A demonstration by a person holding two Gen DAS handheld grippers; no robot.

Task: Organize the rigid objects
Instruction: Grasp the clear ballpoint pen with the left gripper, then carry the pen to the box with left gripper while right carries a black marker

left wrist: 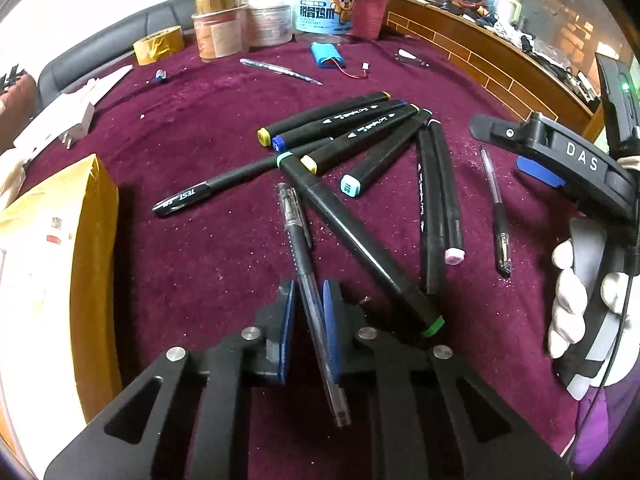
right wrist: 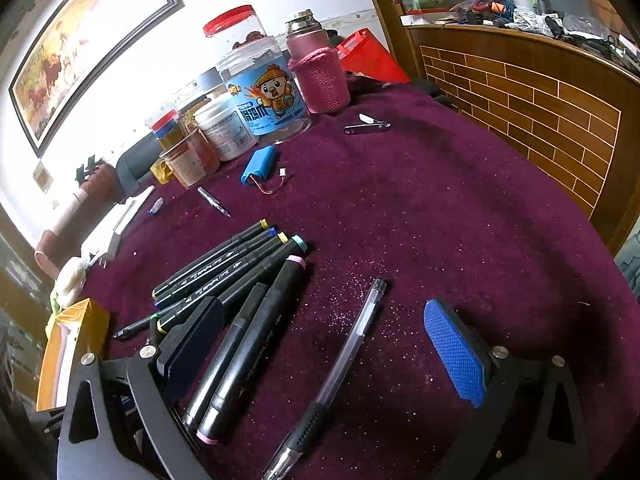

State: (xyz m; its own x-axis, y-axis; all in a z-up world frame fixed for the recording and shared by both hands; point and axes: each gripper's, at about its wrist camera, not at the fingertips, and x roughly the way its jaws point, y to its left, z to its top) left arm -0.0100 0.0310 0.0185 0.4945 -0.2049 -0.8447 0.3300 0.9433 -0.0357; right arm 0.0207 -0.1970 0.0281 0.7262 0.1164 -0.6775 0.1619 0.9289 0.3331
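The left gripper has its blue-padded jaws pinching a clear-barrelled gel pen with a black grip; the pen runs lengthwise between the pads, its capped end pointing out toward the middle of the desk, which is covered in dark purple velvet cloth. Just beyond it, in the middle of the desk, lies a loose heap of black felt markers with coloured end caps, several side by side and one long one with a green end crossing under them toward the near edge. A black pen printed "TEST" lies to their left.

The right gripper has its jaws spread wide, hovering low over the cloth. Between them lie a second clear gel pen with a black grip and two black markers, one pink-capped, close to the left pad.

Along the far edge stand a blue-labelled clear plastic jar, a bottle in a pink knitted sleeve and a blue battery pack with red wires.
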